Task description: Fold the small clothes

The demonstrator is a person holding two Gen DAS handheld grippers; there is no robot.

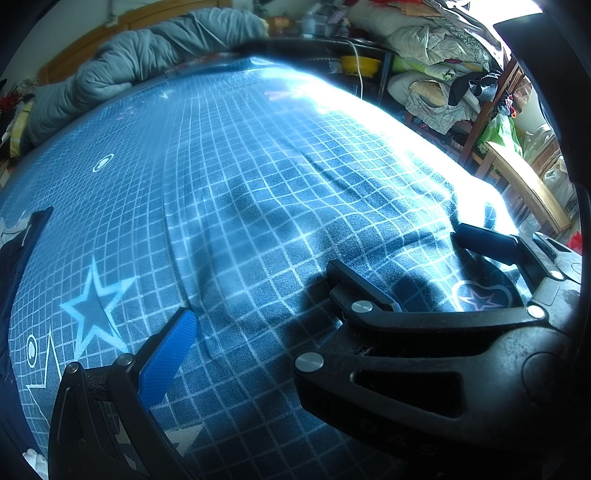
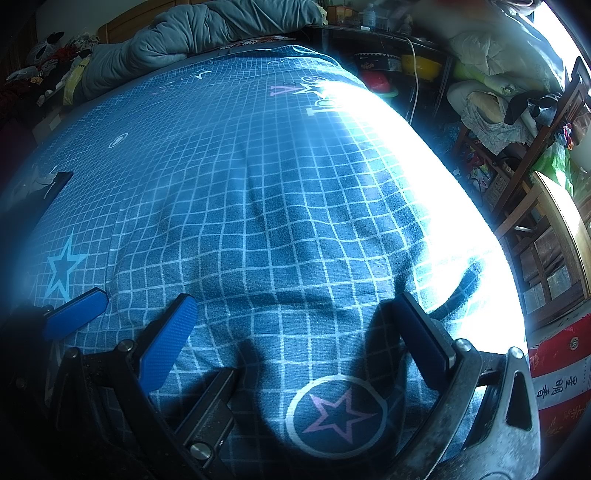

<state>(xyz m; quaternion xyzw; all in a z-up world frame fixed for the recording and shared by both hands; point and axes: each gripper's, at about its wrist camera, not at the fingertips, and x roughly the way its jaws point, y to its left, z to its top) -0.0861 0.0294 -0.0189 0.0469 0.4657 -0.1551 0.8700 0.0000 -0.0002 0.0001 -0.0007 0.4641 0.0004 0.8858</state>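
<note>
Both grippers are hovering low over a blue bedsheet printed with a white grid and stars [image 2: 280, 221], neither holding anything. The left gripper [image 1: 258, 306], seen in its own view, is spreading its blue-padded fingers [image 1: 168, 360] wide apart, and the right gripper [image 2: 295, 332] is likewise gaping wide over a circled pink star print [image 2: 336, 413]. A dark navy small garment [image 1: 22, 251] is lying at the far left edge of the sheet, well apart from both. A grey quilted duvet [image 2: 192, 33] is bunching along the far side.
</note>
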